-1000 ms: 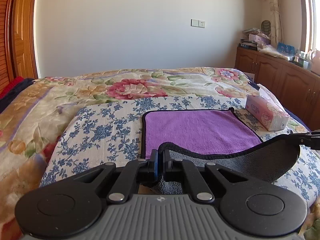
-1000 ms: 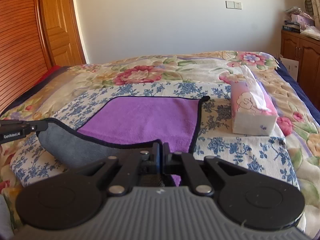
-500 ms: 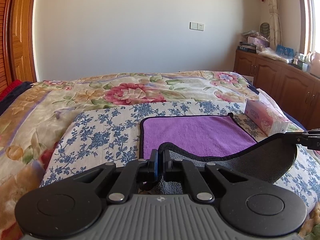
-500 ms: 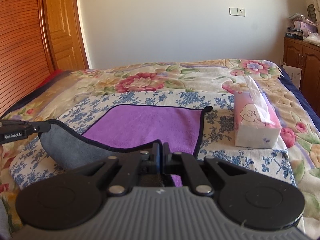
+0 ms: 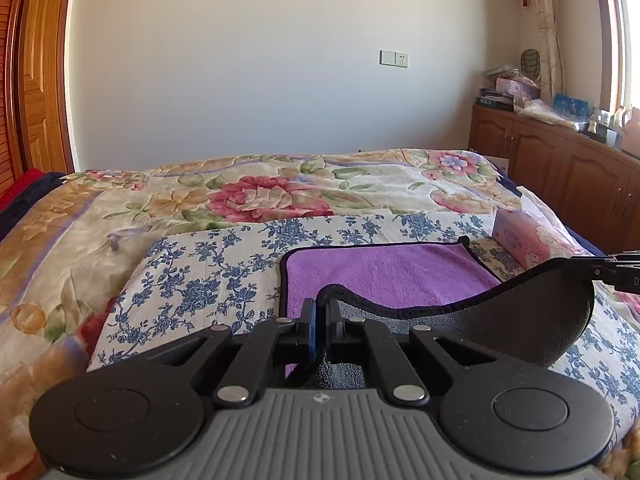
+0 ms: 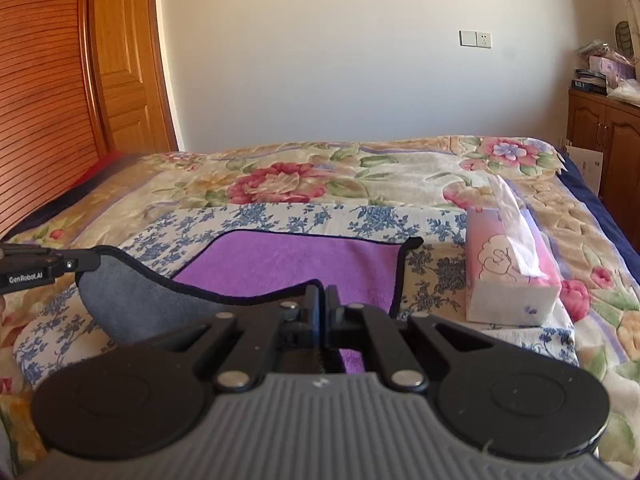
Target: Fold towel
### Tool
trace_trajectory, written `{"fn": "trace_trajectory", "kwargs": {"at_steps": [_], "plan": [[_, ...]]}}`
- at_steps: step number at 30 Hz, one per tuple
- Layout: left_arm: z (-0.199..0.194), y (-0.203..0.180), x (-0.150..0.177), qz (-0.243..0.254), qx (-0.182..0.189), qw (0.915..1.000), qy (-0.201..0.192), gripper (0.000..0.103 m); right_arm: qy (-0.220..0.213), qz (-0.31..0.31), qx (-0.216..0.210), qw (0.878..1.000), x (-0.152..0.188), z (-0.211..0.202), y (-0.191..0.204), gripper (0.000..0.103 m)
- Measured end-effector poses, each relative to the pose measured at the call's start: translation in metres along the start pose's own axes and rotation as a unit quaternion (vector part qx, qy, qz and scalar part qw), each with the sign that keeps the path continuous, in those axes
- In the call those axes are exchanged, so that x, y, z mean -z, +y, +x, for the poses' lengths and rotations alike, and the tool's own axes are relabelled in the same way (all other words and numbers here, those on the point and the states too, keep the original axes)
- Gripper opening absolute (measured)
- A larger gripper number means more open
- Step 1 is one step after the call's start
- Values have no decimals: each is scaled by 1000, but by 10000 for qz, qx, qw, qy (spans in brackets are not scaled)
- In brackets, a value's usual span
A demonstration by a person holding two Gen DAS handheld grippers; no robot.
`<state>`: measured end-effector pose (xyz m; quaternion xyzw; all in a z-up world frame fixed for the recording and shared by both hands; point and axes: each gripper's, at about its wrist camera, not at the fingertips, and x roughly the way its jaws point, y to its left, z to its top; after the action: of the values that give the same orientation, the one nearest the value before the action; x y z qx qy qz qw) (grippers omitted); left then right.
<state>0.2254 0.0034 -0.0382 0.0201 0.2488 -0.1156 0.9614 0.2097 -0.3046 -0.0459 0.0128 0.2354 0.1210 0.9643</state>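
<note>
The left tool is squeezing tight on one near corner of the towel, with its two fingers pressed together on the black edge. The right tool is doing the same thing on the other near corner, and its fingers are pinched closed on the cloth too. The towel is purple on one side and grey on the other, with a thin black edge all around. Its far part is lying flat on the bed, just in front of both tools, on a white cloth with blue flowers. Its near edge is hanging in the air between the two tools, sagging in a curve and showing the grey side. In the left wrist view, the right tool is showing far off to the right, gripping its corner. In the right wrist view, the left tool is showing far off to the left. A pink tissue box is sitting on the bed to the right of the right tool, close beside the towel but not touching it.
</note>
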Motion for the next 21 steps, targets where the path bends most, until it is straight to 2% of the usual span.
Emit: {"fn": "trace_trajectory", "kwargs": {"at_steps": [21], "plan": [[20, -2, -16, 35, 45, 10000, -47, 5, -124, -209, 176, 9995, -9, 18, -10, 3]]}}
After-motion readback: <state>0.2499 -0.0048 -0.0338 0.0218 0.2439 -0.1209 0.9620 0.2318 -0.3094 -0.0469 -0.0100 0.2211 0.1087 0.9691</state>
